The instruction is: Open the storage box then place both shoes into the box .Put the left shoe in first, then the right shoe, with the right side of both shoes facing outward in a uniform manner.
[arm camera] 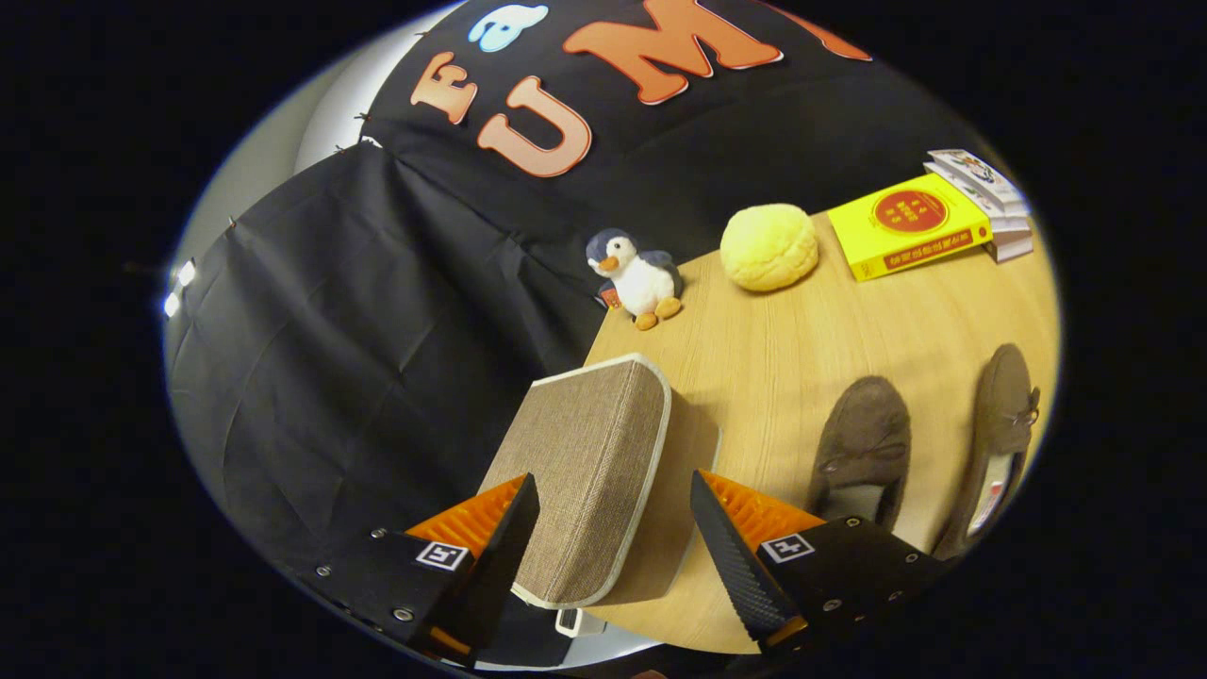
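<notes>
Spanning the near corner of the storage box (589, 471), the gripper (613, 528) stood wide open, its two fingers spread apart with the box between them. Neither finger visibly pressed on the box; a gap showed on the right side, while on the left the finger lay close to the box wall and contact could not be judged. Nothing was held.

The box was a brown woven-fabric case with pale piping along its edges. It sat at the near corner of the wooden table (801, 339), lid closed, its flat fabric face turned up toward the camera. A small pale tab (569, 621) showed at its near bottom edge.

Two brown shoes lay on the table to the right of the box, beyond the right finger. The nearer shoe (863, 443) lay just beside that finger, toe pointing away. The farther shoe (1000, 424) lay beside it, apart from it, with a small bow on top and its lining showing at the heel.

Counts: one box, two shoes, one toy penguin (634, 278) at the far table edge, one round yellow plush ball (768, 247) beside it, one yellow book (907, 226), leaning against a small stack of pale books (990, 193).
</notes>
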`<act>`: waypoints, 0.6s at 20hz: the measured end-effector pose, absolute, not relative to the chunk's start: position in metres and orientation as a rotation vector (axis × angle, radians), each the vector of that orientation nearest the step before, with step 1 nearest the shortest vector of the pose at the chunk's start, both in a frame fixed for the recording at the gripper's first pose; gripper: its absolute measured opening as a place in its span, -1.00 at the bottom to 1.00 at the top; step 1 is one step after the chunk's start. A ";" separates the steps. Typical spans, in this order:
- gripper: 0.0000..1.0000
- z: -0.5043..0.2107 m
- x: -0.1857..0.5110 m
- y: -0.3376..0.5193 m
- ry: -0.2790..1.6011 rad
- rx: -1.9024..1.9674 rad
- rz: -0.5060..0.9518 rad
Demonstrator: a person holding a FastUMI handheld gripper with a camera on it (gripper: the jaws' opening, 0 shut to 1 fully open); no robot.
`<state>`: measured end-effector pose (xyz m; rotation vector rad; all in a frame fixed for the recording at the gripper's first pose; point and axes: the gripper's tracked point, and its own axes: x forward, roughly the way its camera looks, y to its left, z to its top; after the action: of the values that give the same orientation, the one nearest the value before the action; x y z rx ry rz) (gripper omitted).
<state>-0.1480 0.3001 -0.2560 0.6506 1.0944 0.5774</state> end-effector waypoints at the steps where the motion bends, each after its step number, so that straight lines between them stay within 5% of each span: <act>1: 0.94 -0.259 -0.155 0.304 1.114 0.680 0.582; 12: 0.93 -0.301 -0.172 0.345 1.161 0.985 0.528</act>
<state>-0.1716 0.3450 -0.3010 0.9850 1.1612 0.5282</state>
